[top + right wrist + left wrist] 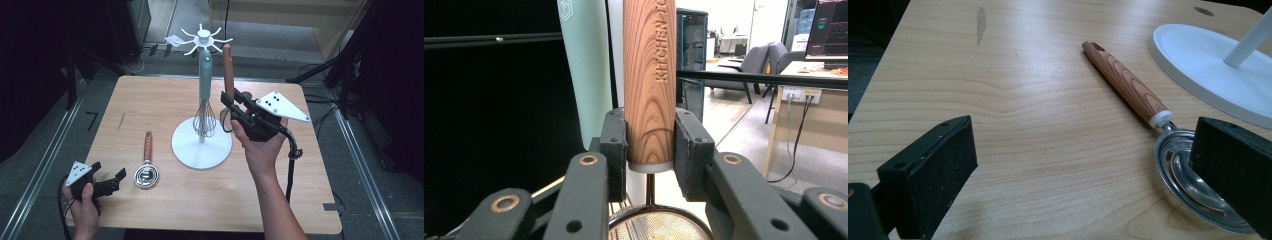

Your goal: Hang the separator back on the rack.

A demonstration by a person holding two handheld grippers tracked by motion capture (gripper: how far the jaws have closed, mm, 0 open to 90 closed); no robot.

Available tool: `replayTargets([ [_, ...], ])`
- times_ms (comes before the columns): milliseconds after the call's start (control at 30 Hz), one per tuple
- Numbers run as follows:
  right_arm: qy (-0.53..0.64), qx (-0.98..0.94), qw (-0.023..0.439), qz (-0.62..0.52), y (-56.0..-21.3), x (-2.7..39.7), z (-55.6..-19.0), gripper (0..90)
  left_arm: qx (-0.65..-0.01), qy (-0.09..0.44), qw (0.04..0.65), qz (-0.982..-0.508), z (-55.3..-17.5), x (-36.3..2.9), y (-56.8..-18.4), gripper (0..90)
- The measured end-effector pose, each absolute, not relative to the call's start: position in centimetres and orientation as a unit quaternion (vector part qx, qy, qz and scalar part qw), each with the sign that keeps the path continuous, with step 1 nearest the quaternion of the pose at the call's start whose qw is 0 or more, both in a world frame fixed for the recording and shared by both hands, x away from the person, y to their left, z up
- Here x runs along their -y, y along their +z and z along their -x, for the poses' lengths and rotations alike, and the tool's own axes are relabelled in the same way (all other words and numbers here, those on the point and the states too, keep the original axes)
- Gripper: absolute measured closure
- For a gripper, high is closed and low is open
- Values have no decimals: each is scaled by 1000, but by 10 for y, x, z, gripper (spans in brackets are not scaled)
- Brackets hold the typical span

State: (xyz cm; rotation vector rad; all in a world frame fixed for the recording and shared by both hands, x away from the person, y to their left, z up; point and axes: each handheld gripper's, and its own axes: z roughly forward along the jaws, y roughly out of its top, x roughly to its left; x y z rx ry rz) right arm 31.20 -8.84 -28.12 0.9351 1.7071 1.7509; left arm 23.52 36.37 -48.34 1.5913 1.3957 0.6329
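Note:
A white utensil stand (202,145) with a ring of hooks (203,36) rises mid-table. A whisk (204,117) with a teal handle hangs from it. My right gripper (229,97) is shut on the lower end of a wood-handled strainer (228,65), held upright just right of the stand's post. In the right gripper view the pads (614,145) press both sides of the handle (650,75), with the mesh bowl (656,225) below. A second wood-handled metal scoop (146,172) lies flat at front left. My left gripper (109,170) rests open beside its bowl (1183,175).
The stand's round base (1198,60) lies close behind the scoop's handle (1128,82). Dark floor, rails and cables surround the wooden table (165,100). A dark scuff (121,121) marks the left part of the tabletop.

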Motion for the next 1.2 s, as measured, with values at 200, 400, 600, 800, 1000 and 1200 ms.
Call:
replayTargets([
  [200,642,-635,256,-344,-281,80,-315,715,-567,254,450,-642,-235,-364,-483,0],
  [400,640,-637,257,-344,-283,78,-317,715,-567,254,451,-640,-235,-364,-484,0],
  [600,640,-636,260,-343,-288,78,-318,711,-565,254,451,-643,-235,-364,-483,0],
  [800,642,-636,265,-337,-288,78,-318,670,-566,254,449,-643,-235,-364,-483,0],
  [1000,654,-625,266,-333,-285,85,-318,647,-565,254,450,-643,-235,-364,-484,0],
  [1200,668,-621,254,-322,-280,91,-323,900,-565,254,449,-644,-235,-364,-483,0],
])
